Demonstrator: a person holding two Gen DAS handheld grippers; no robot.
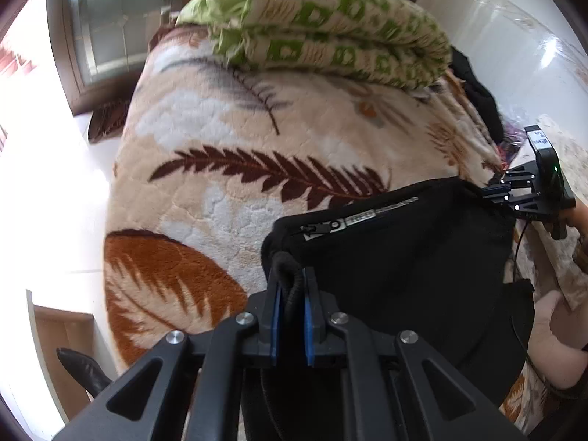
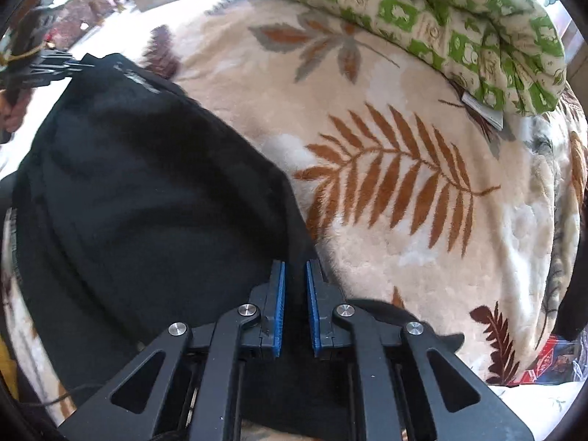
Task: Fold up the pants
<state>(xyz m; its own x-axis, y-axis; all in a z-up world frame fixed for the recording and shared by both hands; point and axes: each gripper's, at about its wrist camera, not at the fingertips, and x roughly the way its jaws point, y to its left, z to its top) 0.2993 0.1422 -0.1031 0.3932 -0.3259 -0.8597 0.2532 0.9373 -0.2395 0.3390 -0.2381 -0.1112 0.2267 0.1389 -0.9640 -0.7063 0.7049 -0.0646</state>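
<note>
I am gripping a corner of the black pants [image 1: 397, 242] with my left gripper [image 1: 292, 294], pads closed on a bunched fold of cloth. My right gripper [image 2: 295, 294] is pinching the far edge, blue pads nearly together on fabric. The pants are lying on the leaf-print blanket [image 1: 220, 169]. Beyond the pants, a green patterned quilt [image 1: 330, 29] is sitting folded.
</note>
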